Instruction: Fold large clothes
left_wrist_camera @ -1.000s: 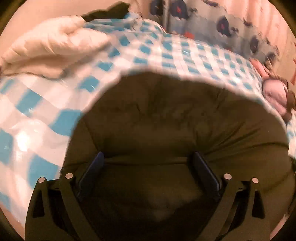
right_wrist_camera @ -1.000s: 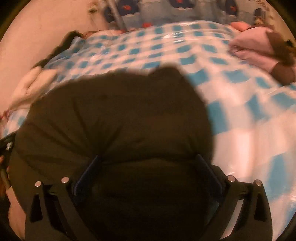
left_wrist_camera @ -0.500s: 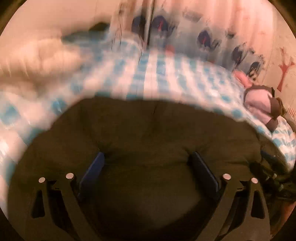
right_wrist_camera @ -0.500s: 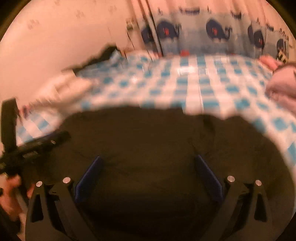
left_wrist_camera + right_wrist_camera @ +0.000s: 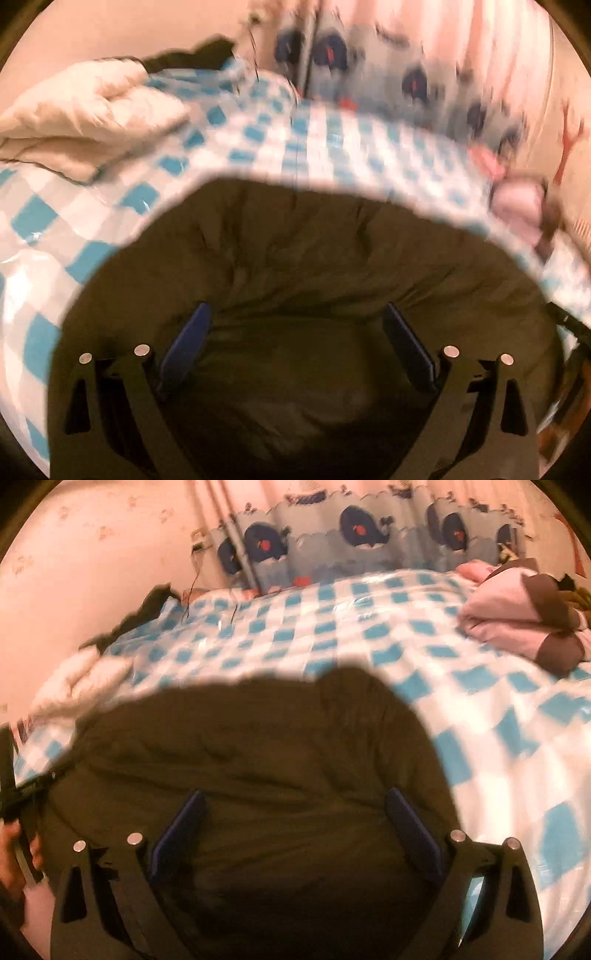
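Observation:
A large dark olive padded garment (image 5: 303,266) lies bunched on the blue-and-white checked bed cover (image 5: 55,229). It also fills the lower middle of the right wrist view (image 5: 258,760). My left gripper (image 5: 295,317) has its blue fingers wide apart with a thick fold of the garment bulging between them. My right gripper (image 5: 295,805) stands the same way on the garment's right part. The garment hides both sets of fingertips. The left gripper's handle and a hand (image 5: 18,834) show at the right view's left edge.
A cream quilted garment (image 5: 85,110) lies at the far left of the bed. A folded pink garment with brown cuffs (image 5: 517,616) lies at the far right. Whale-print curtains (image 5: 354,535) and a pink wall stand behind the bed.
Both grippers rose and tilted up from the bed with the garment. More wall and curtain came into view. The garment's far edge now sits lower in both frames.

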`<state>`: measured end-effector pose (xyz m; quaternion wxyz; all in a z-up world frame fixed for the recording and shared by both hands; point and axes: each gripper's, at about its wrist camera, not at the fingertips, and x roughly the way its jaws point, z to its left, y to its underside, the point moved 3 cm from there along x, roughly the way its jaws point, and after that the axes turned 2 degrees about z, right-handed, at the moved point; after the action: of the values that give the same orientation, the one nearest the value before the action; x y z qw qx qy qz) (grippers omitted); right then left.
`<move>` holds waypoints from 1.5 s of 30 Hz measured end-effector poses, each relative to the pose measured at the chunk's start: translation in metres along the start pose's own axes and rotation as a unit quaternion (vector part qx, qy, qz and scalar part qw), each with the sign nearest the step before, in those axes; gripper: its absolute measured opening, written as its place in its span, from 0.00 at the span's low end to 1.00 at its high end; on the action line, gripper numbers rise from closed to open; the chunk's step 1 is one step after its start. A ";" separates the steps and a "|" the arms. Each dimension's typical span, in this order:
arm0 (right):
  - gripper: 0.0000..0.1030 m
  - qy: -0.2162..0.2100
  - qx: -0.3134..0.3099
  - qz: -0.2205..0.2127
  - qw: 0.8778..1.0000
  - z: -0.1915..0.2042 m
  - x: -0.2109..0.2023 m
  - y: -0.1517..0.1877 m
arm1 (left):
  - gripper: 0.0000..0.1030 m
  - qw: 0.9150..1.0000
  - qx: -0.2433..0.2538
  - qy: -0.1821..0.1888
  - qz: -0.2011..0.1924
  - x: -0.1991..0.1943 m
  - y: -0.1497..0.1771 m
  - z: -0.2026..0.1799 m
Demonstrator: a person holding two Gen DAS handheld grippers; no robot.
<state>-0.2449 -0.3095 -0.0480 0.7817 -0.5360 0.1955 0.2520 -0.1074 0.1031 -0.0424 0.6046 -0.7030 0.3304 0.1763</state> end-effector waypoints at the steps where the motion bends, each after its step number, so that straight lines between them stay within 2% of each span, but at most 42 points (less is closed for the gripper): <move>1: 0.92 0.000 -0.007 -0.027 1.000 0.010 -0.005 -0.019 | 0.88 1.000 0.004 -0.005 -0.021 -0.008 -0.007 -0.003; 3: 0.93 0.005 -0.028 -0.048 0.998 0.025 0.007 -0.052 | 0.88 0.996 0.039 -0.033 -0.080 -0.020 -0.033 -0.017; 5: 0.93 0.023 -0.033 -0.045 0.998 0.026 0.036 -0.079 | 0.89 0.990 0.071 -0.067 -0.100 -0.009 -0.052 -0.022; 8: 0.93 0.061 -0.010 0.005 0.998 0.001 0.100 -0.090 | 0.89 0.990 0.063 -0.104 -0.077 0.032 -0.072 -0.003; 10: 0.93 0.089 0.024 0.059 0.994 -0.031 0.135 -0.070 | 0.89 0.992 0.035 -0.114 -0.037 0.059 -0.068 0.024; 11: 0.93 0.072 0.088 0.099 0.989 -0.058 0.156 -0.050 | 0.89 0.993 0.012 -0.112 -0.016 0.071 -0.062 0.041; 12: 0.93 0.059 0.119 0.110 0.985 -0.072 0.161 -0.039 | 0.89 0.994 -0.004 -0.111 -0.002 0.078 -0.056 0.053; 13: 0.92 0.038 0.146 0.103 0.983 -0.083 0.162 -0.030 | 0.89 0.995 -0.027 -0.092 0.015 0.088 -0.045 0.069; 14: 0.92 0.041 0.139 0.102 0.984 -0.083 0.162 -0.030 | 0.89 0.996 -0.045 -0.073 0.022 0.093 -0.037 0.079; 15: 0.92 0.052 0.125 0.108 0.985 -0.079 0.164 -0.030 | 0.89 0.996 -0.053 -0.072 0.021 0.095 -0.032 0.084; 18: 0.92 0.056 0.120 0.141 0.981 -0.080 0.166 -0.034 | 0.89 0.994 -0.030 -0.096 0.033 0.098 -0.032 0.078; 20: 0.92 0.051 0.115 0.148 0.981 -0.071 0.146 -0.038 | 0.89 0.994 -0.016 -0.106 0.033 0.081 -0.032 0.074; 22: 0.92 0.021 0.090 0.113 0.989 -0.055 0.105 -0.047 | 0.89 0.995 -0.008 -0.099 0.007 0.046 -0.033 0.073; 23: 0.92 0.020 0.054 0.086 0.995 -0.038 0.069 -0.044 | 0.89 0.995 -0.003 -0.099 -0.011 0.022 -0.031 0.074; 25: 0.93 0.018 0.005 0.045 0.999 -0.017 0.032 -0.026 | 0.90 0.993 0.019 -0.111 -0.038 -0.003 -0.020 0.079; 26: 0.93 0.025 -0.014 0.039 0.999 -0.014 0.027 -0.015 | 0.90 0.991 0.032 -0.130 -0.029 -0.001 -0.013 0.085; 27: 0.93 0.041 -0.034 0.048 0.997 -0.014 0.030 0.000 | 0.90 0.989 0.036 -0.144 0.001 0.007 -0.002 0.093; 28: 0.93 0.055 -0.048 0.077 0.994 -0.019 0.039 0.018 | 0.91 0.989 0.023 -0.138 0.047 0.021 0.012 0.107; 29: 0.93 0.054 -0.045 0.096 0.993 -0.027 0.044 0.032 | 0.91 0.991 -0.007 -0.118 0.062 0.020 0.021 0.119; 31: 0.93 0.059 -0.006 0.060 0.996 -0.031 0.014 0.032 | 0.91 0.990 -0.042 -0.118 0.058 -0.005 0.027 0.124; 33: 0.93 0.048 -0.017 0.029 0.998 -0.017 -0.019 0.032 | 0.91 0.994 -0.051 -0.085 0.044 -0.043 0.037 0.118; 34: 0.93 0.028 -0.042 0.022 0.998 0.001 -0.039 0.033 | 0.91 0.995 -0.062 -0.063 0.049 -0.053 0.043 0.119; 35: 0.93 -0.013 -0.055 0.026 0.998 0.018 -0.052 0.036 | 0.91 0.994 -0.085 -0.029 0.061 -0.065 0.052 0.122; 36: 0.93 -0.046 -0.063 0.034 0.996 0.030 -0.059 0.038 | 0.91 0.991 -0.110 0.001 0.072 -0.071 0.060 0.127; 37: 0.93 -0.103 -0.075 0.054 0.990 0.052 -0.071 0.044 | 0.91 0.982 -0.161 0.049 0.085 -0.079 0.073 0.136; 39: 0.93 -0.137 -0.080 0.069 0.985 0.070 -0.081 0.052 | 0.91 0.951 -0.259 0.130 0.106 -0.084 0.098 0.153; 41: 0.93 -0.168 -0.065 0.098 0.979 0.083 -0.082 0.062 | 0.91 0.929 -0.315 0.156 0.113 -0.081 0.117 0.163; 42: 0.93 -0.177 -0.057 0.109 0.977 0.085 -0.082 0.066 | 0.91 0.922 -0.331 0.167 0.112 -0.078 0.123 0.165; 43: 0.93 -0.171 -0.053 0.118 0.977 0.087 -0.079 0.071 | 0.91 0.911 -0.350 0.184 0.116 -0.075 0.131 0.165; 45: 0.93 -0.177 -0.044 0.139 0.973 0.088 -0.076 0.081 | 0.91 0.896 -0.369 0.216 0.120 -0.068 0.135 0.159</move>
<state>-0.3512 -0.2172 -0.0333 0.7366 -0.4846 0.1152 0.4575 -0.2238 0.2675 -0.1302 0.1893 -0.8514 0.4461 0.2008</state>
